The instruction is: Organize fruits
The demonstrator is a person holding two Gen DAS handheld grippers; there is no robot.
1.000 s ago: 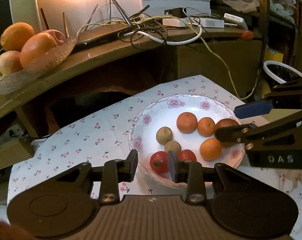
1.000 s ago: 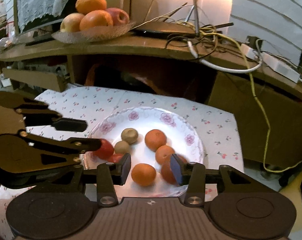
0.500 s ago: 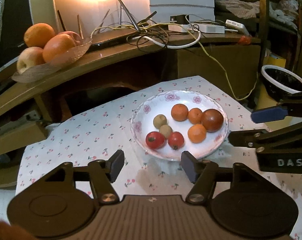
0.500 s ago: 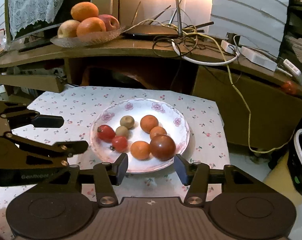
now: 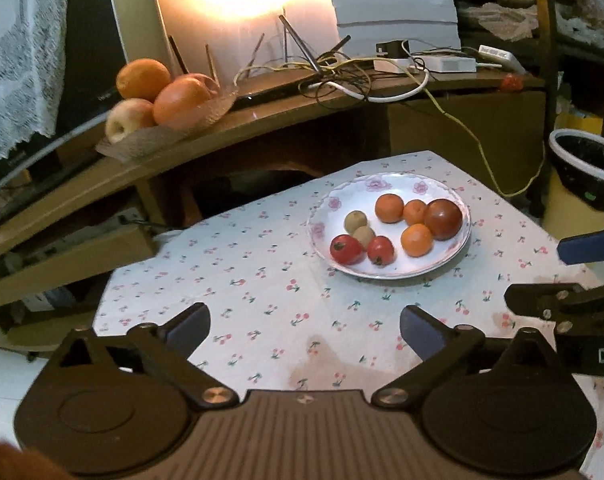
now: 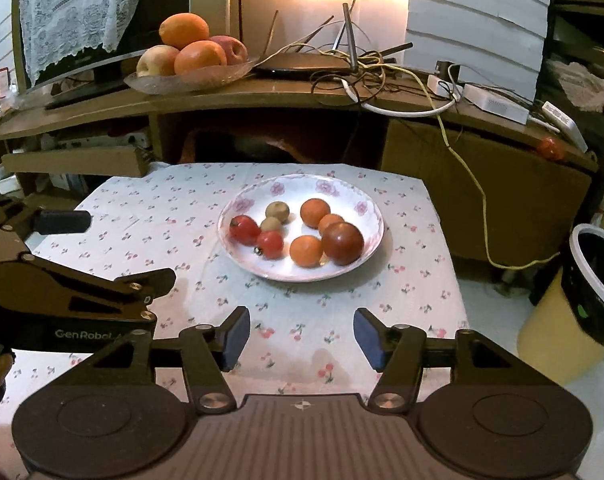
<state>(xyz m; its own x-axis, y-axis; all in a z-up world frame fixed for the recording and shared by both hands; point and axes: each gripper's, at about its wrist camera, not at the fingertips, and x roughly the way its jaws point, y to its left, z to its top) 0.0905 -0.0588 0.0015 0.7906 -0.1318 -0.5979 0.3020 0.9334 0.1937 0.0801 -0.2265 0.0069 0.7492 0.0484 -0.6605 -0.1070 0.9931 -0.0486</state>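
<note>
A white flowered plate [image 5: 450, 196] [image 6: 366, 200] stands on the cherry-print tablecloth. It holds two red tomatoes [image 5: 345, 249] [image 6: 244, 229], two brown kiwis [image 5: 355, 220] [image 6: 277, 210], three small oranges [image 5: 389, 208] [image 6: 315, 212] and one dark red tomato [image 5: 443, 219] [image 6: 342, 243]. My left gripper [image 5: 304, 330] is open and empty, well short of the plate. My right gripper [image 6: 301, 338] is open and empty, also short of the plate. Each gripper shows at the edge of the other's view.
A glass dish with oranges and apples [image 5: 162, 92] [image 6: 190, 56] stands on the wooden shelf behind. Tangled cables and a router [image 6: 342, 64] lie on that shelf. A dark bin [image 6: 594, 284] [image 5: 586, 172] stands to the right of the table.
Both grippers have drawn back from the plate and opened wide. The dark red tomato that was between the right fingers now lies on the plate.
</note>
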